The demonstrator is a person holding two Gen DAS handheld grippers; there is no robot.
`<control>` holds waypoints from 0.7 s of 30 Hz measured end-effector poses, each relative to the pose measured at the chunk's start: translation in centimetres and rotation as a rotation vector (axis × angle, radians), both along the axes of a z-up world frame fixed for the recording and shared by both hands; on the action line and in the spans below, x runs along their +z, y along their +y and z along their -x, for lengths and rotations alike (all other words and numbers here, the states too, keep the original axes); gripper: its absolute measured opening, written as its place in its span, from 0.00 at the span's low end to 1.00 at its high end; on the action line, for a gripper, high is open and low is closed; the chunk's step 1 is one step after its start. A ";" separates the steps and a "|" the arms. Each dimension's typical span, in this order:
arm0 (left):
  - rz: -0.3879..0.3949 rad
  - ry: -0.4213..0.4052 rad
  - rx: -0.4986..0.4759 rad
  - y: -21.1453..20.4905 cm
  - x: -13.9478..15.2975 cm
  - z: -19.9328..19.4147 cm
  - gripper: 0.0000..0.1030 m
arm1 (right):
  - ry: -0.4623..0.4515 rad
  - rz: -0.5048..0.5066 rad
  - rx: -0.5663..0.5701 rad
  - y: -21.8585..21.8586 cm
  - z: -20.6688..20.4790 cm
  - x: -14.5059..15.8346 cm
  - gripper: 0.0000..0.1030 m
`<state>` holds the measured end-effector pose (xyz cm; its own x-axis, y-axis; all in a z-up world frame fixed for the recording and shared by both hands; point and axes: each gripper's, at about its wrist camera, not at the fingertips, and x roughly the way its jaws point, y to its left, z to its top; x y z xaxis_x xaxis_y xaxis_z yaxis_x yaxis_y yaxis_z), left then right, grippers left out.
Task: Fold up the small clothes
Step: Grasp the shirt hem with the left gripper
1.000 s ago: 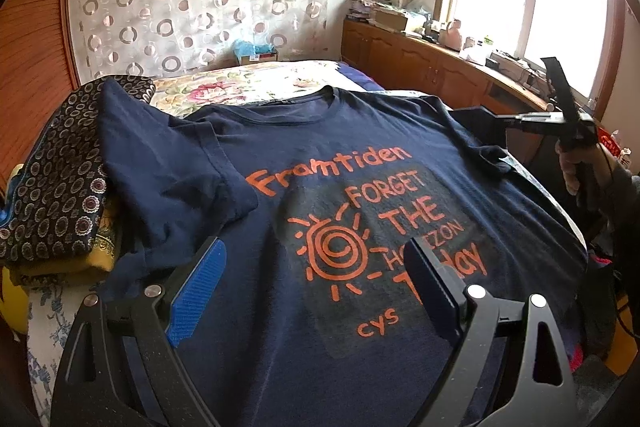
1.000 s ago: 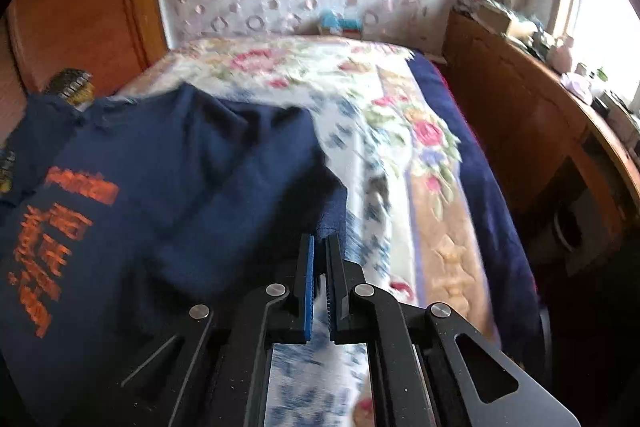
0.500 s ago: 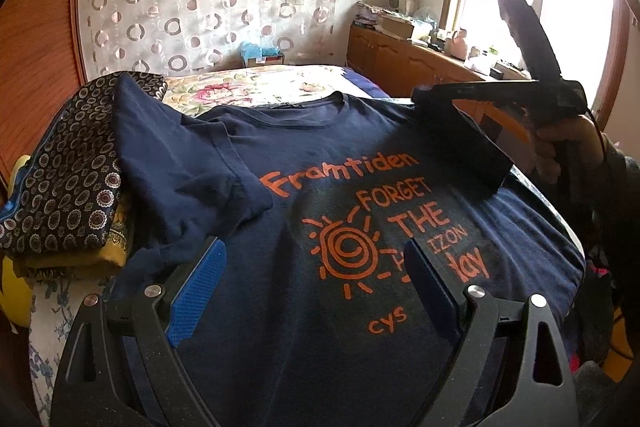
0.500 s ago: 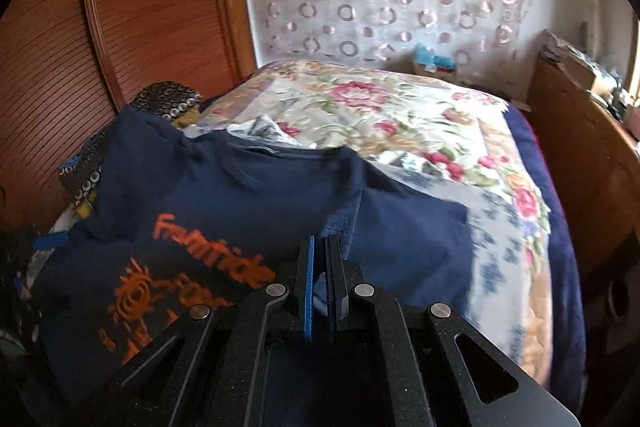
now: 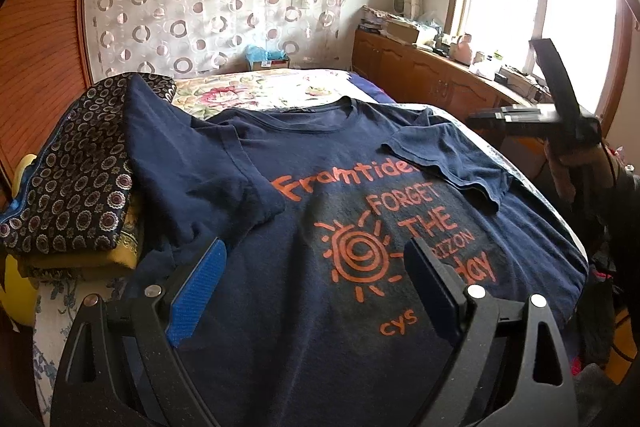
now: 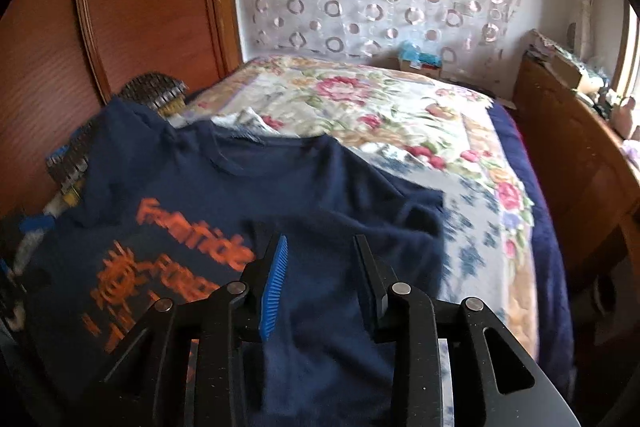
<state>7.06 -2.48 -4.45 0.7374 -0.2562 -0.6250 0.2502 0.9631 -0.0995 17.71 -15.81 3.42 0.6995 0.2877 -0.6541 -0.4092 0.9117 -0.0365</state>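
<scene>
A navy T-shirt (image 5: 340, 207) with orange print lies face up on the bed. Its right sleeve (image 5: 444, 163) is folded inward over the chest and covers the end of the top word. My left gripper (image 5: 316, 251) hovers open over the shirt's lower half with nothing between its fingers. My right gripper (image 6: 320, 243) is just above the folded sleeve (image 6: 400, 211); its jaws are opening and the pads do not press the cloth. From the left wrist view the right gripper (image 5: 480, 115) shows at the shirt's right edge, held by a hand (image 5: 572, 167).
A stack of folded patterned clothes (image 5: 72, 179) sits left of the shirt, under its left sleeve (image 5: 188, 155). The floral bedcover (image 6: 380, 107) stretches beyond the collar. A wooden cabinet (image 5: 420, 71) runs along the window side and a wooden wardrobe (image 6: 140, 7) stands on the left.
The right gripper carried the right sleeve up and inward over the chest, then its jaws parted and the sleeve dropped onto the print. The left gripper stayed open and still.
</scene>
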 end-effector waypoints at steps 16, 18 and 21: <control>-0.050 -0.051 0.062 5.5 2.2 -3.7 0.75 | 0.083 0.025 -0.037 -0.6 -1.8 -5.5 0.35; -0.074 -0.049 0.082 6.3 2.4 -4.7 0.71 | 0.072 0.032 -0.034 -0.8 -1.5 -5.6 0.36; -0.081 -0.040 0.111 7.7 2.7 -6.2 0.66 | 0.070 0.031 -0.036 -1.5 -0.9 -6.0 0.37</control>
<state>13.25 5.21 -1.79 0.7832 -0.1216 -0.6098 0.1443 0.9895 -0.0119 18.66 -17.35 -2.54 0.6615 0.2424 -0.7097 -0.3791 0.9246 -0.0376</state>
